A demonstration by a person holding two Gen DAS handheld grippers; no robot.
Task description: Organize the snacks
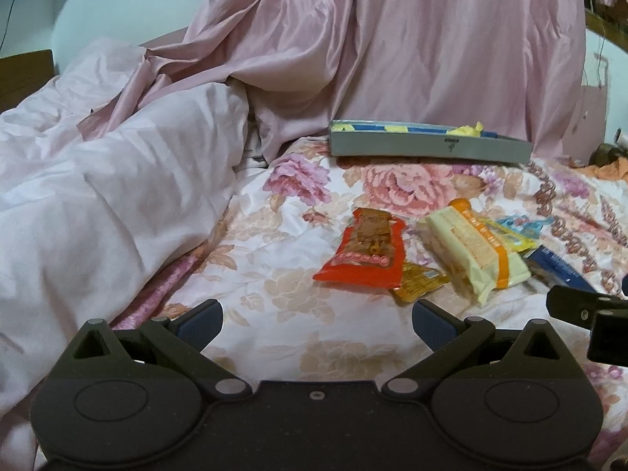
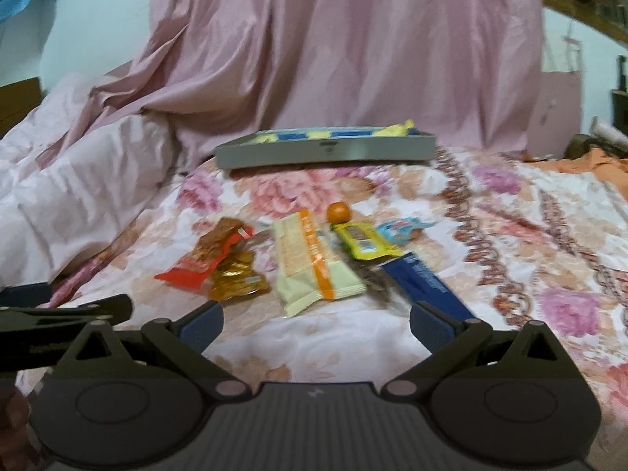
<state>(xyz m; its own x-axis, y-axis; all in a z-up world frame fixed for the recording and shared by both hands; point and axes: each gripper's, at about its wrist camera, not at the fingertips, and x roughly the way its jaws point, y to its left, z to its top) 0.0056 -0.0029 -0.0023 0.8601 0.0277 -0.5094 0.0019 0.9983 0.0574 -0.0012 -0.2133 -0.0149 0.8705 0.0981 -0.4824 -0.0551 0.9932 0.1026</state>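
Snack packets lie in a loose heap on the floral bedspread (image 1: pixel 274 274). A red-orange packet (image 1: pixel 365 253) is leftmost, with a small amber packet (image 1: pixel 418 280) at its corner. Beside them lie a long cream packet with an orange stripe (image 1: pixel 471 251), a yellow packet (image 2: pixel 365 241), a light blue packet (image 2: pixel 402 229), a dark blue bar (image 2: pixel 428 284) and a small orange fruit (image 2: pixel 338 212). A grey tray (image 1: pixel 428 145) holding yellow and blue packets stands behind them. My left gripper (image 1: pixel 316 324) is open, short of the red packet. My right gripper (image 2: pixel 316 324) is open, with its right finger by the blue bar.
A white duvet (image 1: pixel 117 196) is piled on the left of the bed. A pink satin curtain (image 1: pixel 392 39) hangs behind the tray. Orange cloth (image 2: pixel 588 161) lies at the far right. The other gripper shows at each view's edge (image 1: pixel 588 310).
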